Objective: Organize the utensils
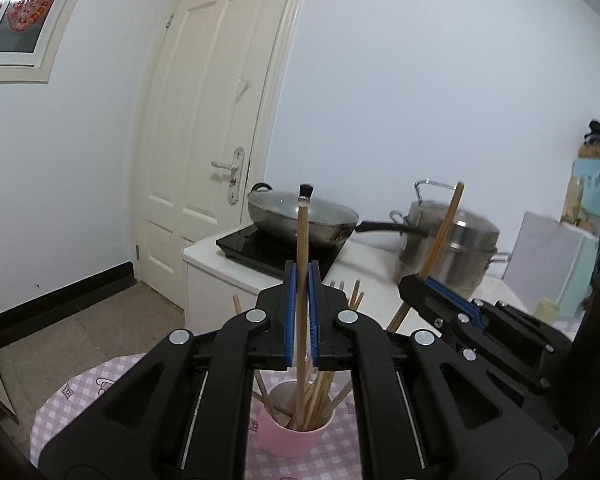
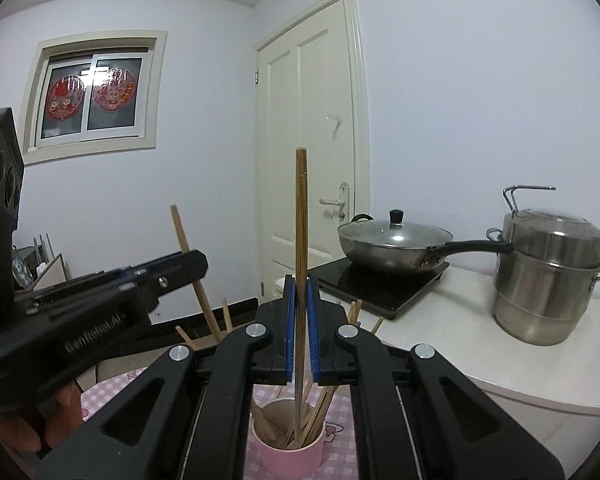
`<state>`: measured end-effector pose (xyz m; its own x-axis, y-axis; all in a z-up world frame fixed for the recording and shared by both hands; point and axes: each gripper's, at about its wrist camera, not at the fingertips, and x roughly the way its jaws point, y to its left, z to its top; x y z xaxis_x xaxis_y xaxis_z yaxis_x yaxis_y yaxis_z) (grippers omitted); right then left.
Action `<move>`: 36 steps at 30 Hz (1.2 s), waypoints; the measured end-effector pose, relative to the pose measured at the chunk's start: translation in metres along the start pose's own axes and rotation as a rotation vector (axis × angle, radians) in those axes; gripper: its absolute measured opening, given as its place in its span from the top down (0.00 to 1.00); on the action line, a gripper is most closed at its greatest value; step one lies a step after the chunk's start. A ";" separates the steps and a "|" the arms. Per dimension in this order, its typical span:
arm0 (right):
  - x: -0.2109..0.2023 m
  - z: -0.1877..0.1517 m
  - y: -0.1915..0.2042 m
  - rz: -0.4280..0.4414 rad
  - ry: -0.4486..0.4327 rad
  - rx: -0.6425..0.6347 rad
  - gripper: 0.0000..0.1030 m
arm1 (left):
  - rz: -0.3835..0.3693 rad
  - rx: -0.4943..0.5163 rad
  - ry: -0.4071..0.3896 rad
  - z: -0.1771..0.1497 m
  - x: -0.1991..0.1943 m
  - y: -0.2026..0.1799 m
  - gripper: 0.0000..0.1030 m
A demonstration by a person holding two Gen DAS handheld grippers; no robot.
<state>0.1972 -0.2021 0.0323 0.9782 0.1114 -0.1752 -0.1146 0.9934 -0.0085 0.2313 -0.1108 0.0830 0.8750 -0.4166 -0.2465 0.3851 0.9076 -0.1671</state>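
Closest to the cameras is a pink cup (image 1: 290,438) stuffed with wooden chopsticks, sitting on a pink checked tablecloth (image 1: 76,392). Both claws hang right above it. The left gripper (image 1: 302,280) is clamped nearly shut on a pale chopstick (image 1: 302,240) that stands upright, its lower end down in the cup with the rest. The right gripper (image 2: 299,292) is pinched shut the same way on a darker chopstick (image 2: 301,208), also upright with its tip inside the cup. In the left wrist view the right gripper's stick leans off to the right.

Behind them, on a white counter (image 2: 452,344), there's a black induction cooktop (image 2: 380,284) with a lidded wok (image 2: 394,244) on it, and a stainless steamer pot (image 2: 548,276) just beside the wok's handle. Farthest back are a cream door (image 2: 312,152) and a window (image 2: 94,94) with red decorations.
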 end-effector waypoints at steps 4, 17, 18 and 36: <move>0.008 -0.010 -0.001 0.006 0.024 0.007 0.96 | 0.015 0.003 0.020 -0.013 0.015 0.004 0.94; 0.016 -0.046 0.000 0.004 0.090 0.035 0.96 | 0.007 -0.013 0.116 -0.054 0.038 0.021 0.94; 0.017 -0.049 0.000 0.003 0.096 0.037 0.96 | 0.006 -0.016 0.119 -0.055 0.038 0.022 0.94; 0.027 -0.063 -0.004 -0.009 0.146 0.069 0.95 | -0.008 -0.006 0.174 -0.065 0.043 0.025 0.94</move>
<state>0.2136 -0.2053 -0.0349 0.9431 0.1021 -0.3165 -0.0889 0.9945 0.0561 0.2597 -0.1089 0.0063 0.8079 -0.4268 -0.4063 0.3896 0.9042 -0.1752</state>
